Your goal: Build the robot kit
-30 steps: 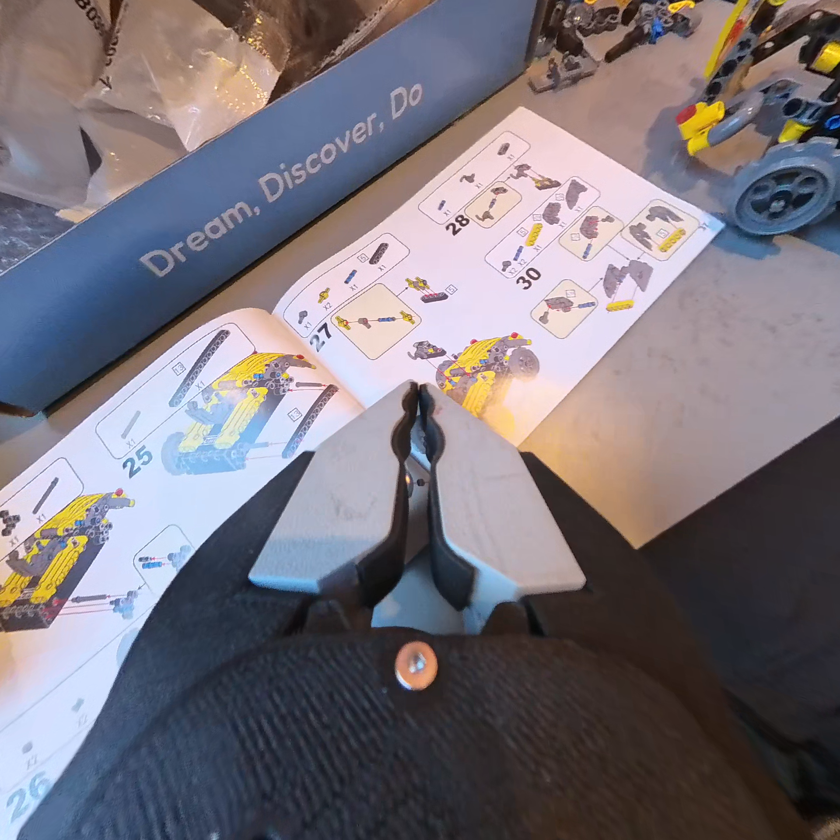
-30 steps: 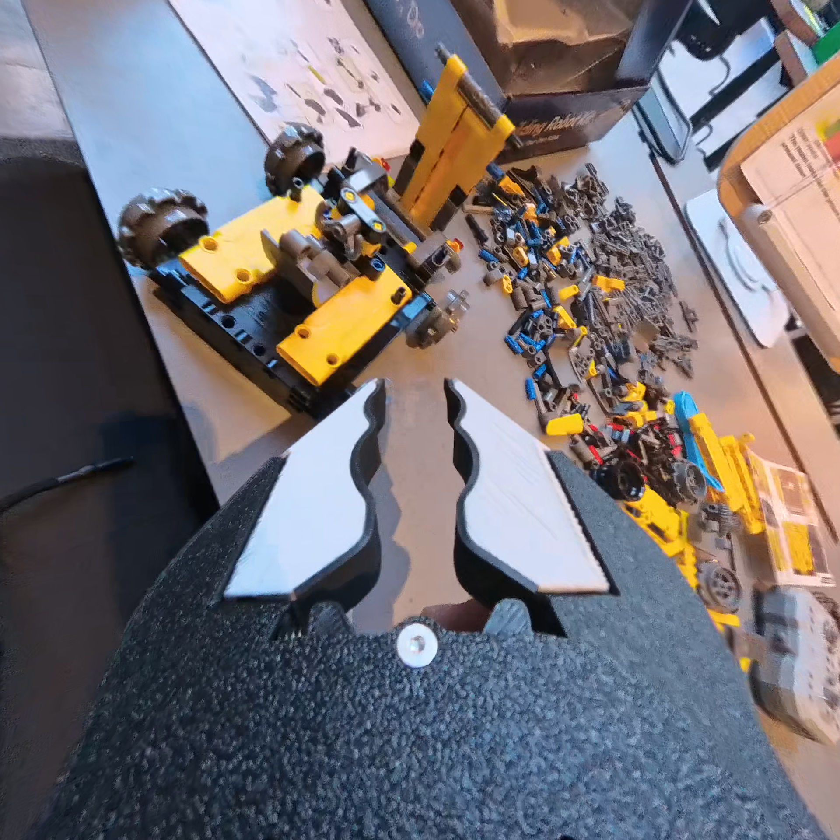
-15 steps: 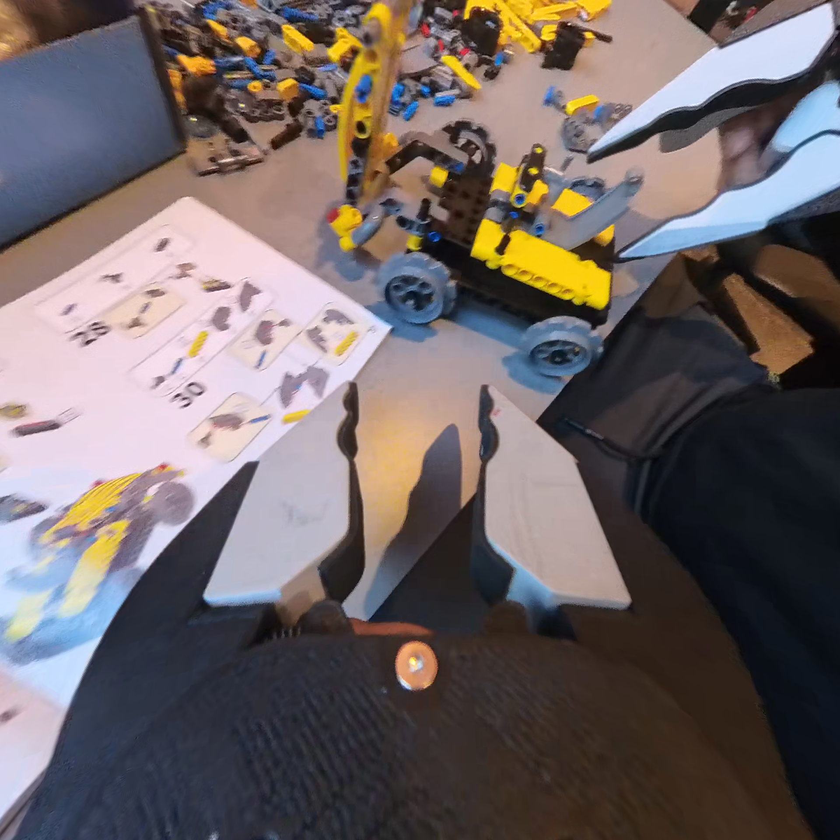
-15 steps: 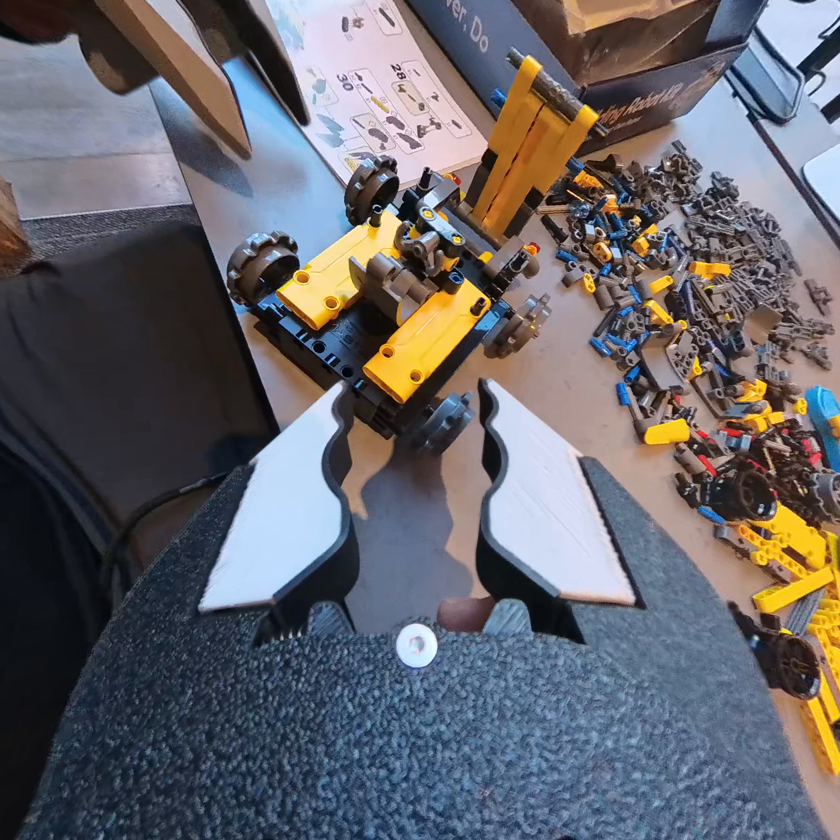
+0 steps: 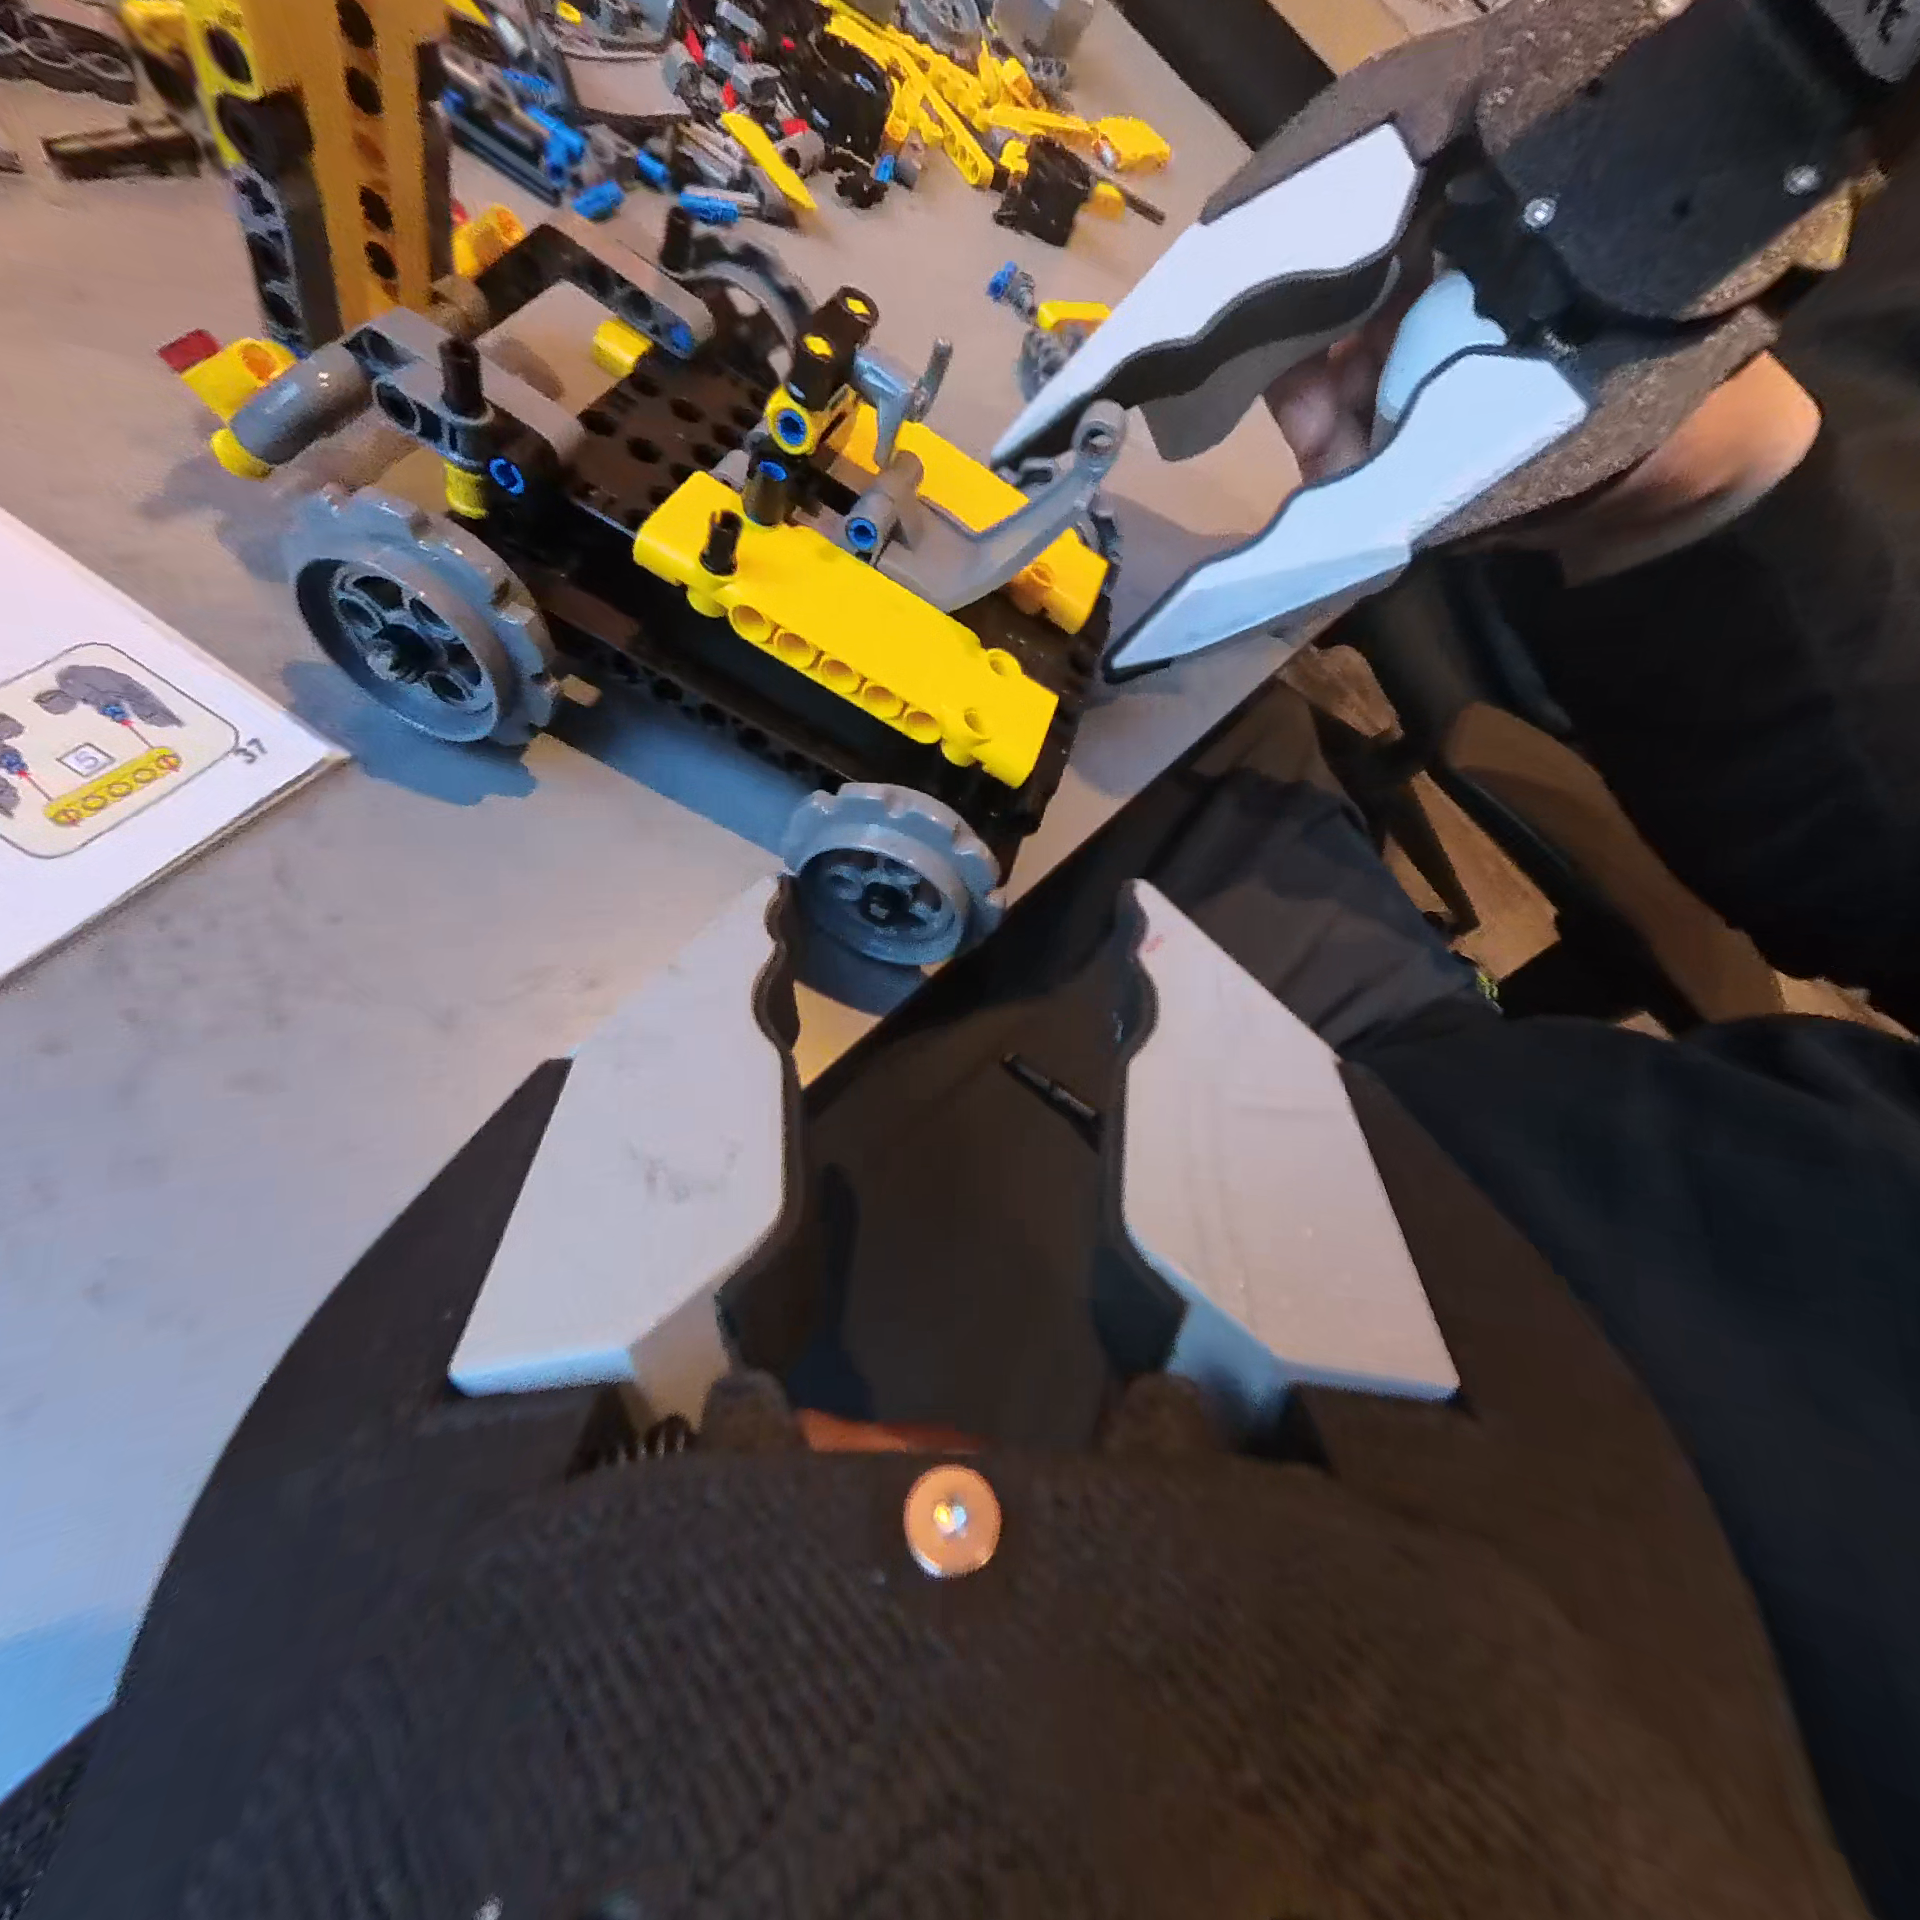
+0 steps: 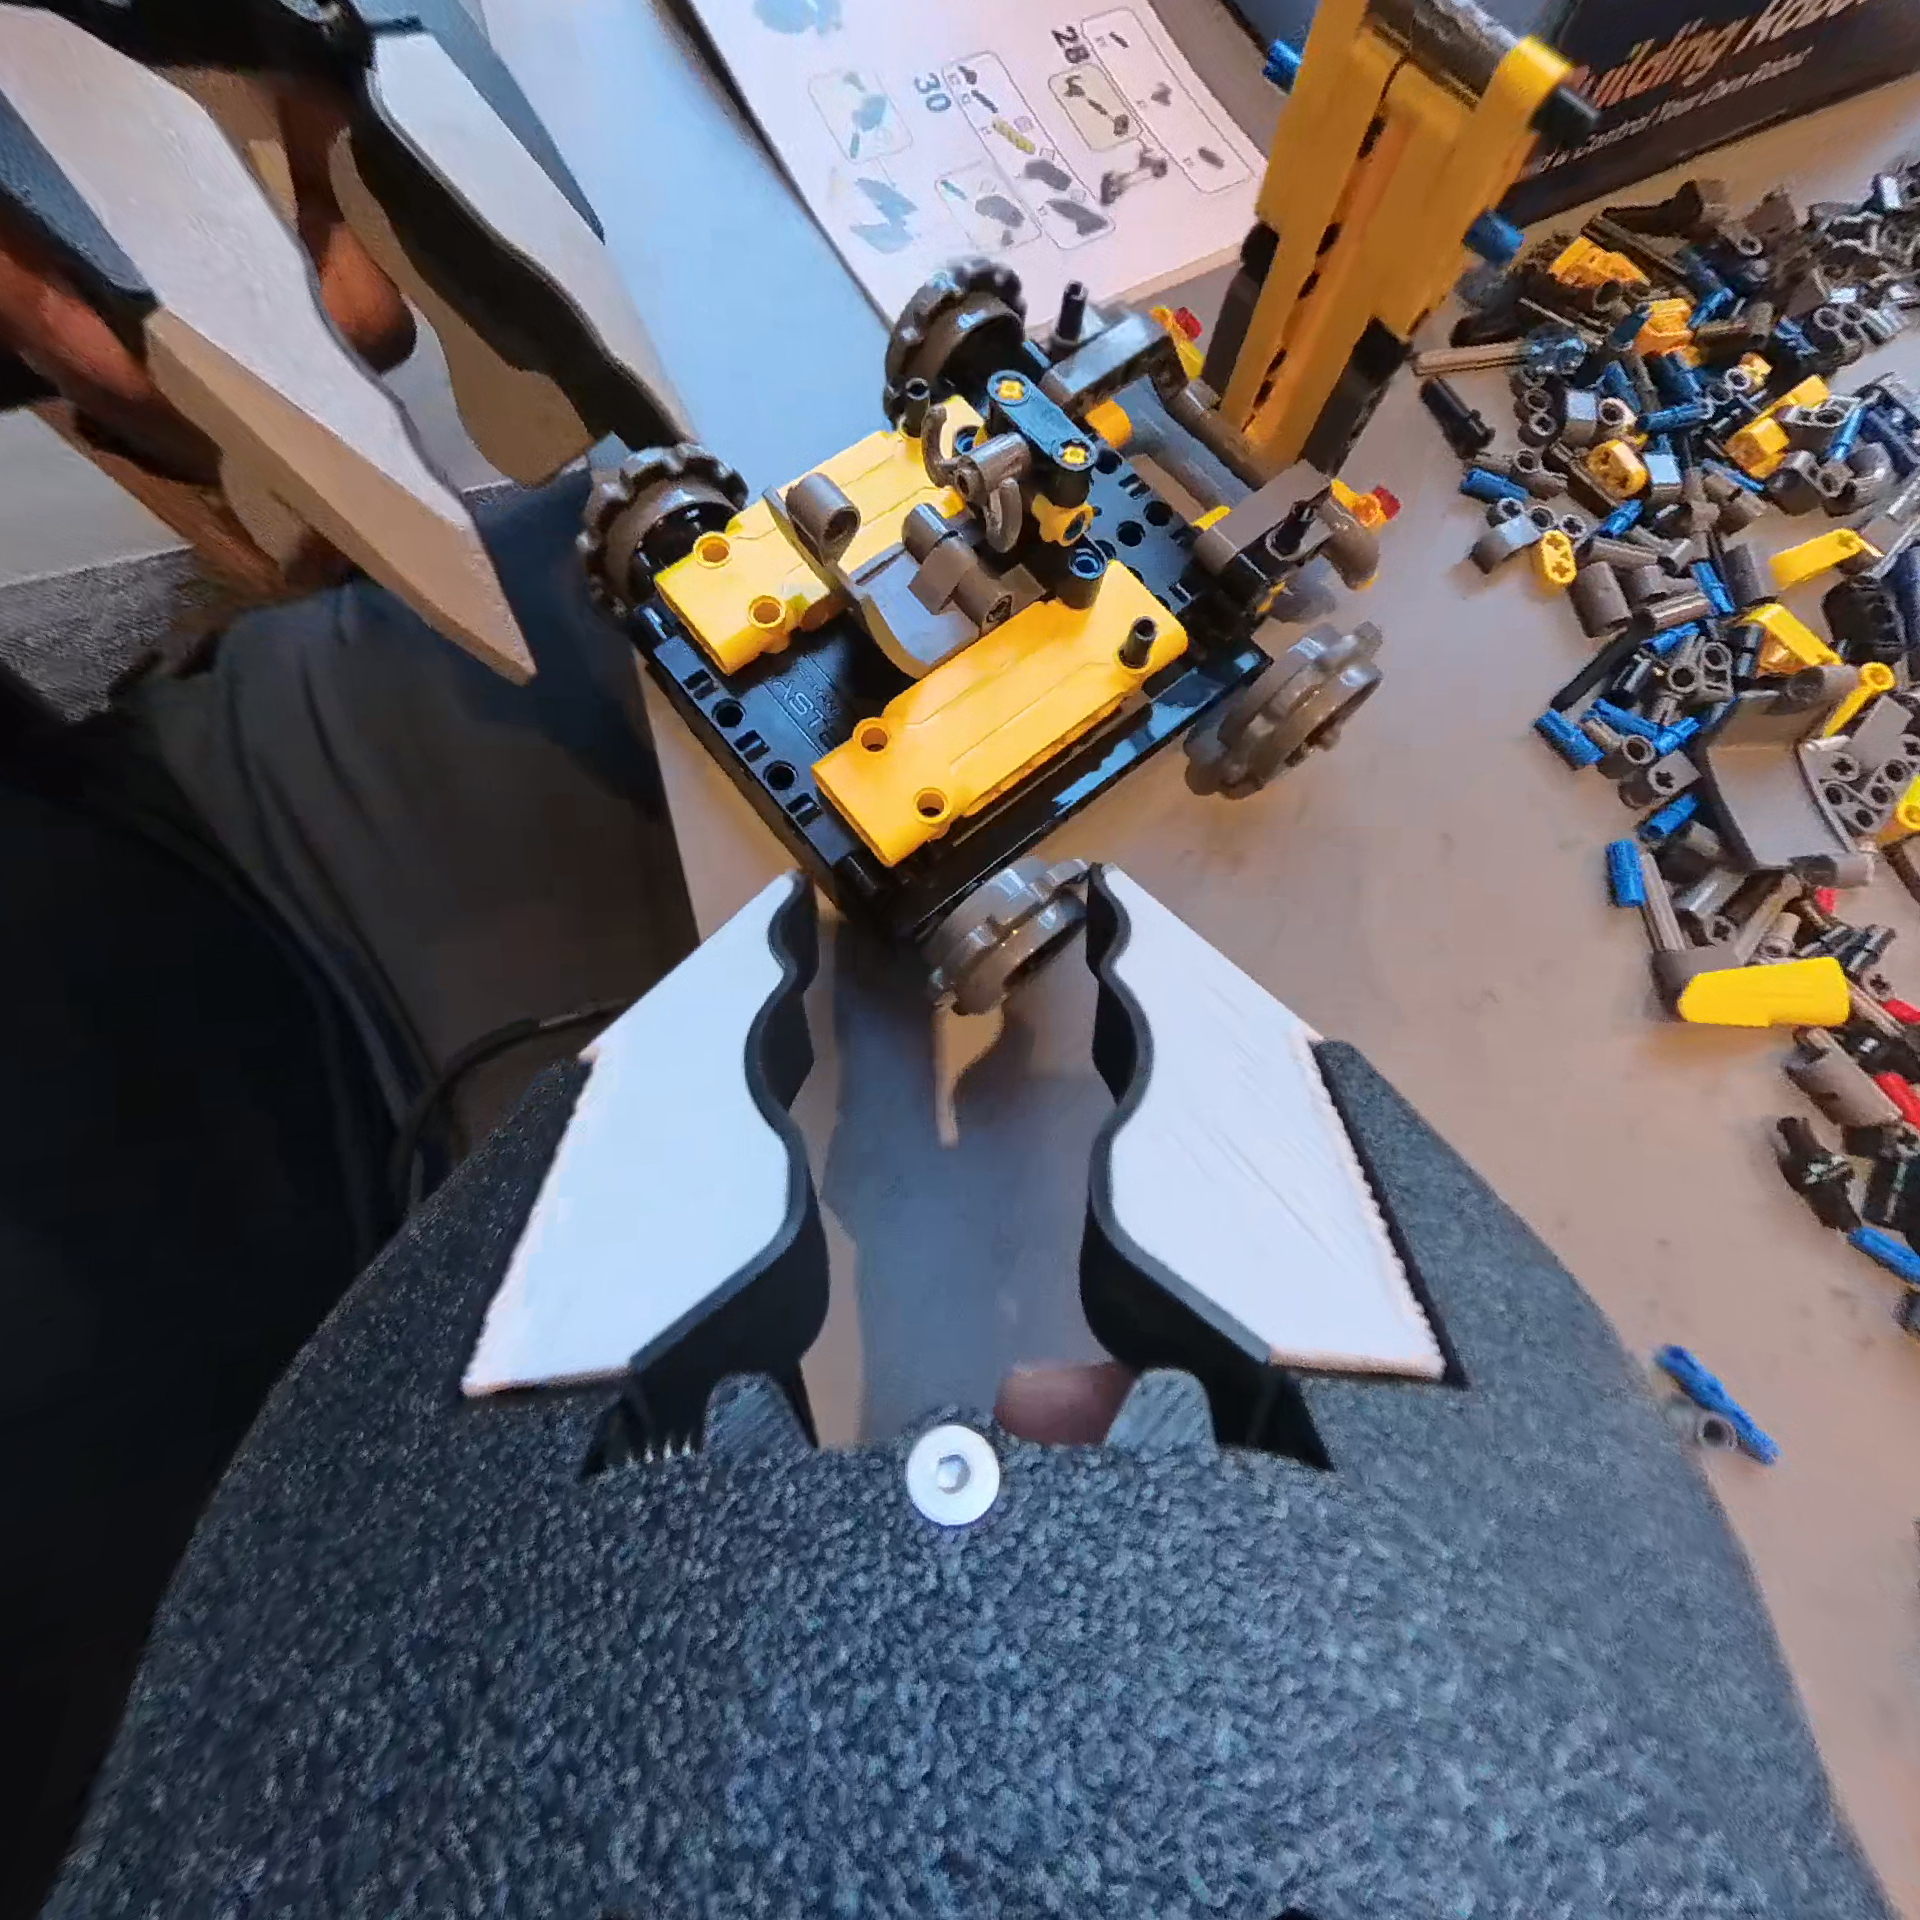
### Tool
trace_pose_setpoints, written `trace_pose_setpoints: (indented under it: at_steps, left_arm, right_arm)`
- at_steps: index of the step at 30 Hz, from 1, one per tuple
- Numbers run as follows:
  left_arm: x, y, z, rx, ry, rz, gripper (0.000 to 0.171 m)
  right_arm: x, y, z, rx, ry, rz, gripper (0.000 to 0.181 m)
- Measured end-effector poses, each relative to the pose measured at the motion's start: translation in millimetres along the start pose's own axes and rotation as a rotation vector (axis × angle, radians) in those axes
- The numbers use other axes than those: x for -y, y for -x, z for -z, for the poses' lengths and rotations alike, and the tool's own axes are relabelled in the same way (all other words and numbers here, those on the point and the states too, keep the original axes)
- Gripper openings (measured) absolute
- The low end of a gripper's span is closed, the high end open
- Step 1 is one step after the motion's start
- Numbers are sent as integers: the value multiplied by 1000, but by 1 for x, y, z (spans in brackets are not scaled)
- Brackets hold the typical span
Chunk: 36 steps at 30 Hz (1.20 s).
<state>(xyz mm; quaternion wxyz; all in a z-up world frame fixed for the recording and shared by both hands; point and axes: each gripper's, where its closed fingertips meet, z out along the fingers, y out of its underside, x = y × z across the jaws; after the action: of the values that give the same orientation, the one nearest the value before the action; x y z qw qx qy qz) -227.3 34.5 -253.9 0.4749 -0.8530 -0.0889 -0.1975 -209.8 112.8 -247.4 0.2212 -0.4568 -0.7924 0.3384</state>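
A yellow and black brick-built vehicle [image 5: 831, 623] with grey wheels stands at the table's near edge; it also shows in the right wrist view [image 6: 935, 644]. My left gripper [image 5: 954, 935] is open and empty, with the vehicle's near grey wheel [image 5: 888, 904] just beyond its left fingertip. My right gripper [image 6: 948, 904] is open and empty, its jaws either side of a grey wheel [image 6: 1003, 935] at the vehicle's corner; I cannot tell if they touch. Each gripper shows in the other's view: right [image 5: 1055, 561], left [image 6: 592, 551].
A tall yellow mast [image 6: 1371, 208] rises at the vehicle's far end. A wide pile of loose small parts [image 6: 1714, 520] covers the table to the right. An open instruction booklet [image 6: 987, 135] lies beyond the vehicle, by a dark box [image 6: 1714, 83]. Dark clothing lies below the table edge.
My left gripper opened and swung right from the booklet to the vehicle's wheel. My right gripper opened wider and moved up to the vehicle's corner wheel.
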Motion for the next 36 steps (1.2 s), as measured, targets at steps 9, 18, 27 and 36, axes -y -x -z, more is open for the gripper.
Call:
trace_pose_setpoints:
  at_steps: [9,18,27,36]
  left_arm:
    - [-3,-13,-10,12,14,-59,61]
    - [-6,-10,-6,43,45,-98,58]
    - [-3,-1,-9,127,97,-184,50]
    - [8,10,-2,158,161,-326,51]
  right_arm:
    - [-11,1,8,-53,-17,1,53]
    - [-14,4,-4,-60,-10,-15,61]
    - [-17,17,3,-57,-35,-19,53]
    - [-23,34,8,-69,1,78,51]
